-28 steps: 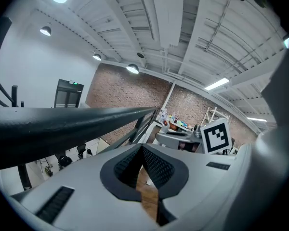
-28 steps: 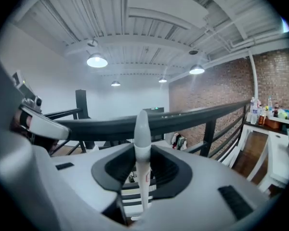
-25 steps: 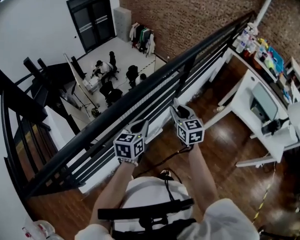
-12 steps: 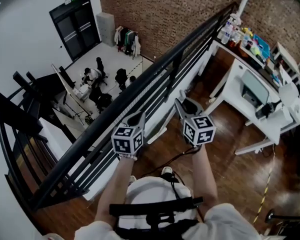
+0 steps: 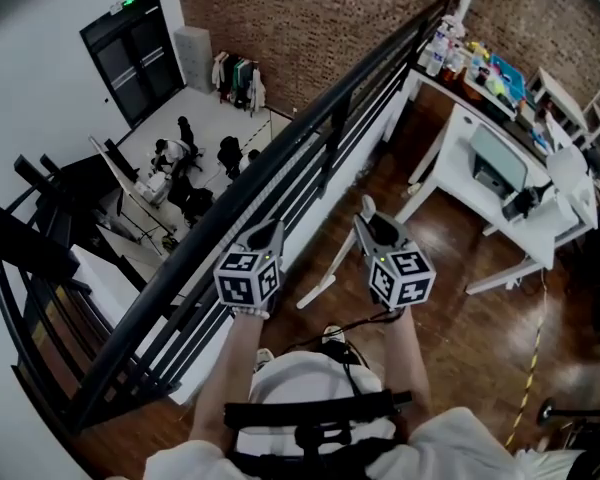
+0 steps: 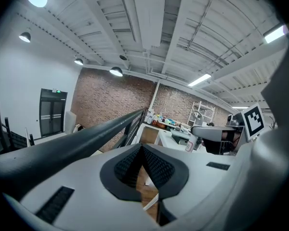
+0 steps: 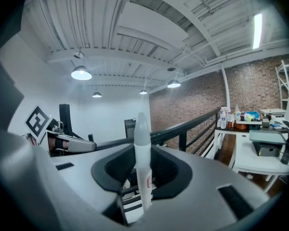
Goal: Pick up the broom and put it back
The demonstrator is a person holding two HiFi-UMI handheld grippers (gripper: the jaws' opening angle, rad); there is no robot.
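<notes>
My right gripper (image 7: 142,174) pinches the broom (image 7: 141,143) by its white handle, which stands upright between the jaws. My left gripper (image 6: 142,150) is pressed together, empty. The railing (image 5: 280,183) is near; I fear the broom may knock it, slip loose and fall below

This is an upper gallery in an industrial loft used as a studio or workshop. A long black metal railing (image 5: 280,158) edges a dark polished wooden floor (image 5: 460,338). To the right stand white work desks (image 5: 500,198) with equipment, and a row of bottles and coloured containers (image 5: 450,53) at the far end. Beyond rises a red-brown brick wall (image 5: 310,18). Below, to the left, a pale lower floor (image 5: 205,118) has people working at dark gear (image 5: 180,158), a rack of hanging clothes (image 5: 235,73) and a black double door (image 5: 130,53). Overhead are a white ribbed ceiling (image 6: 149,23) and round pendant lamps (image 6: 116,71).
</notes>
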